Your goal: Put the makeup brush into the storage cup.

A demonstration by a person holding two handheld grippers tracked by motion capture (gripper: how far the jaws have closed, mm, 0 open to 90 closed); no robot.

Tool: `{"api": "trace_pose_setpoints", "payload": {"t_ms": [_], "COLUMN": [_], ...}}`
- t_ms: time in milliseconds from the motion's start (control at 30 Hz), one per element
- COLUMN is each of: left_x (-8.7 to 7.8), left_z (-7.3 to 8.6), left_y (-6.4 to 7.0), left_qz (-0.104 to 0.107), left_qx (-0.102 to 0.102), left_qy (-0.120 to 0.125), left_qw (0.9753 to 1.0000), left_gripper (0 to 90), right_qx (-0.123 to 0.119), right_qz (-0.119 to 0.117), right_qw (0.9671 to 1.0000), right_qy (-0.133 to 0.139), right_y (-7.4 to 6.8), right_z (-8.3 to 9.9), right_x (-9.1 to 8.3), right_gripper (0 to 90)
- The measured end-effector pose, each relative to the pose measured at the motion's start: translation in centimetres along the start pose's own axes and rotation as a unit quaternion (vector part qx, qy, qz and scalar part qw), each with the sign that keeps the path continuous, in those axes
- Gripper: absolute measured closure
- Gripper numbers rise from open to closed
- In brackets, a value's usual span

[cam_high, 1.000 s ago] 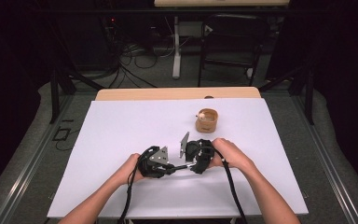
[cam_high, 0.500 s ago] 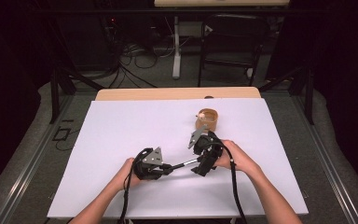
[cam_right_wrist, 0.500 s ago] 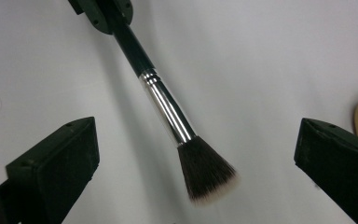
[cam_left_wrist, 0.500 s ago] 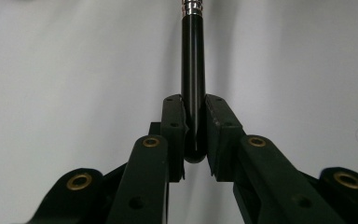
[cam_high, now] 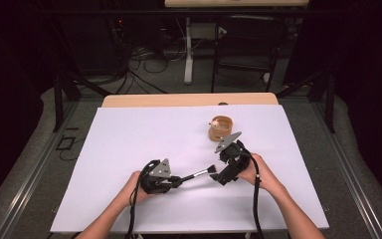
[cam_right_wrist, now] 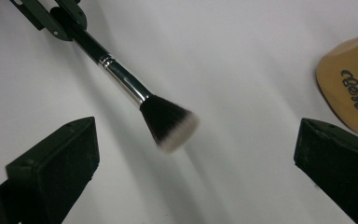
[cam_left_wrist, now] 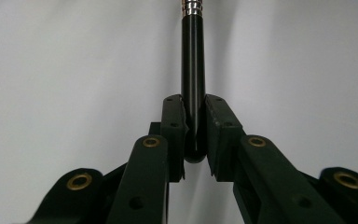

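My left gripper (cam_high: 175,180) (cam_left_wrist: 195,114) is shut on the black handle of a makeup brush (cam_left_wrist: 193,70). The brush (cam_high: 195,175) lies low over the white table and points right, with a silver ferrule and a dark, white-tipped head (cam_right_wrist: 170,123). The head sits between the wide-open jaws of my right gripper (cam_high: 220,174) (cam_right_wrist: 195,133), touching neither one. A small tan wooden cup (cam_high: 220,127) (cam_right_wrist: 354,88) with black script lettering stands just beyond the right gripper.
A white sheet (cam_high: 144,134) covers the table, and a strip of bare wood (cam_high: 189,99) shows along the far edge. Beyond the table are a chair (cam_high: 248,45), a desk leg and floor cables (cam_high: 144,59).
The right gripper has drawn away to the right, toward the wooden cup, leaving more of the brush exposed between the two grippers. The left gripper has shifted slightly and still holds the handle.
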State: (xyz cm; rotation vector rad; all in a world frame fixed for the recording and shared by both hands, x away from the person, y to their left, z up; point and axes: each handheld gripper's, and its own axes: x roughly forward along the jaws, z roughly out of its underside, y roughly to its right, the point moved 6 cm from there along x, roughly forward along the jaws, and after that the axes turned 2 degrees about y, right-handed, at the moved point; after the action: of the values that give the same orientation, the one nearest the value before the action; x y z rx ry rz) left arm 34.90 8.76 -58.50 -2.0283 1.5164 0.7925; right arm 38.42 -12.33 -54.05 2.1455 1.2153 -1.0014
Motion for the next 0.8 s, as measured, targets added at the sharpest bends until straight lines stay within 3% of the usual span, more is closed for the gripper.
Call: {"api": "trace_pose_setpoints", "payload": {"t_ms": [400, 800], "left_x": [-0.4, -0.1], "left_z": [0.3, 0.1], "left_y": [-0.3, -0.5], "left_qz": [-0.011, -0.011], "left_qx": [-0.016, -0.025], "left_qy": [0.008, 0.019], "left_qw": [0.9998, 0.9994], "left_gripper": [79.2, 79.2], "right_qx": [0.026, 0.04], "right_qz": [-0.013, -0.014], "right_qw": [0.9982, 0.9978], "right_qy": [0.052, 0.051], "right_y": [-0.9, -1.3], "right_z": [1.1, 1.8], "right_x": [-0.7, -0.6], "right_gripper": [0.0, 0.0]}}
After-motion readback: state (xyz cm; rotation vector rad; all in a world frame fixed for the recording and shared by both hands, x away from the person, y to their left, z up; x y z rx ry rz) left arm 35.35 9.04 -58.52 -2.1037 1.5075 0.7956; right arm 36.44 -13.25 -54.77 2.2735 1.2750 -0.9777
